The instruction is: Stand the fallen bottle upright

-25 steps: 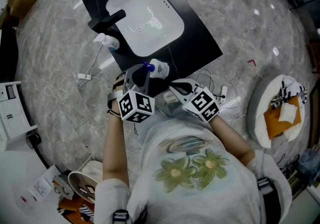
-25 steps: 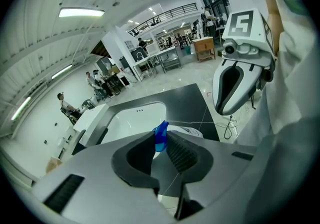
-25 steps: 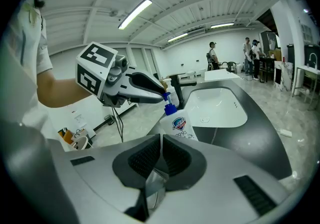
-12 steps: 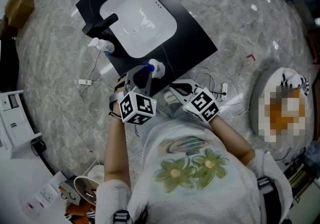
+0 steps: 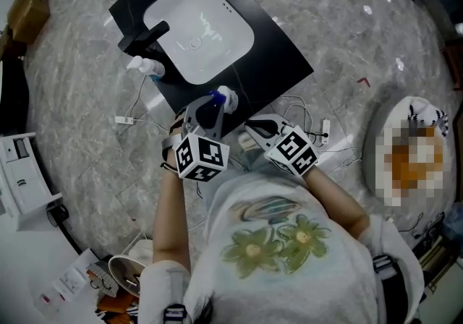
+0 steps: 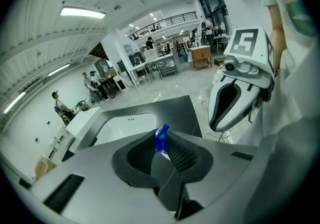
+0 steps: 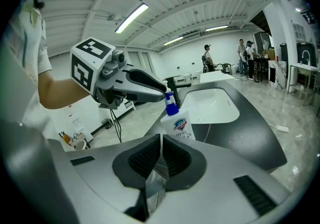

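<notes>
A white soap bottle (image 7: 179,124) with a blue pump stands upright at the near edge of the black counter (image 5: 278,62). My left gripper (image 5: 210,103) is shut on the blue pump head (image 6: 160,139), reaching it from the left in the right gripper view, where its fingers (image 7: 150,84) meet the pump. From above only the bottle's top (image 5: 226,97) shows beyond the left jaws. My right gripper (image 5: 250,127) hangs just right of the bottle, apart from it, with its jaws (image 7: 161,140) shut on nothing.
A white sink (image 5: 242,20) is set in the counter, with a black faucet (image 5: 145,35) and a second pump bottle (image 5: 142,66) at its left end. Cables (image 5: 307,109) lie on the marble floor. A round white seat (image 5: 372,163) stands at the right.
The left gripper has shifted a little with the bottle, whose body now shows less from above, more under the jaws. The right gripper has stayed in place.
</notes>
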Demonstrator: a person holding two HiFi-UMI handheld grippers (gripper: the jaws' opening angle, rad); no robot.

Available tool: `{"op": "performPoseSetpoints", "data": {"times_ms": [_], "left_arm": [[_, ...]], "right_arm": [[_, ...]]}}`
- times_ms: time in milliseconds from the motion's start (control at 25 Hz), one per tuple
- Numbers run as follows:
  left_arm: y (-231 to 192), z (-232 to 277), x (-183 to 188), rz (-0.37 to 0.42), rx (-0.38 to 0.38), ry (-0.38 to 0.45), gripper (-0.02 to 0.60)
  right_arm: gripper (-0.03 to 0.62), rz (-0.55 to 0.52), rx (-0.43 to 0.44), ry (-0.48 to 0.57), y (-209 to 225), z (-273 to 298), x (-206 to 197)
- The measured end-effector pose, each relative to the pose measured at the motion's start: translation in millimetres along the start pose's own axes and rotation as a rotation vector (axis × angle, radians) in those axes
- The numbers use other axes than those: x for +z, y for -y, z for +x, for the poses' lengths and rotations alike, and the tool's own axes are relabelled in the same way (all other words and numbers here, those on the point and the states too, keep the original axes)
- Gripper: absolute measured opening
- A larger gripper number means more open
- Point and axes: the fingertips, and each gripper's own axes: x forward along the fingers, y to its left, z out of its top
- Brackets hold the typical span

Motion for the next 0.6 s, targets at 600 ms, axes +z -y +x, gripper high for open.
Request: {"op": "performPoseSetpoints", "data": {"times_ms": [600], "left_arm": [[9.0, 0.7, 9.7, -0.062, -0.037, 0.033, 0.081]], "right_arm": [[0.044, -0.006, 0.015, 0.001, 1.4, 4.6, 5.2]]}}
